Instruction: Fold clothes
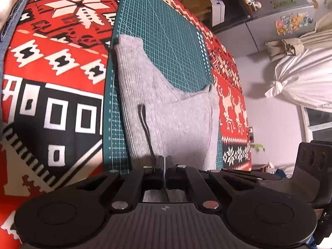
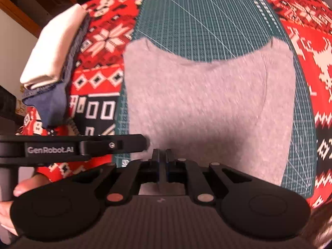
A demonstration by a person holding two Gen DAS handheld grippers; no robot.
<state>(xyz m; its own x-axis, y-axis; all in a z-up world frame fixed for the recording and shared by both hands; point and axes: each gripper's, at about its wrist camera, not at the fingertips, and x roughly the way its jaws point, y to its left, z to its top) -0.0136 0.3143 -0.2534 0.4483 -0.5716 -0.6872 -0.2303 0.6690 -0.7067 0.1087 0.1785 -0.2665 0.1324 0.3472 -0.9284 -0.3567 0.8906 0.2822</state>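
Note:
A grey knit garment [image 1: 172, 122] [image 2: 207, 108] lies partly folded on a green cutting mat [image 1: 166, 31] [image 2: 207, 20]. One layer is doubled over its near part. My left gripper [image 1: 165, 161] is at the garment's near edge with its jaws pressed together on the cloth. Grey fabric shows behind the fingers. My right gripper [image 2: 162, 155] is also shut on the near edge of the garment, further to the right. In the right wrist view the left gripper [image 2: 146, 143] reaches in from the left and ends at the garment's left side.
The mat lies on a red, white and black patterned cloth [image 1: 51, 72] [image 2: 97, 78]. A stack of folded white and blue clothes [image 2: 51, 58] [image 1: 12, 10] sits left of the mat. A hand [image 2: 22, 188] holds the left gripper. A grey fridge [image 1: 280, 16] and a white bundle [image 1: 300, 78] stand beyond the table.

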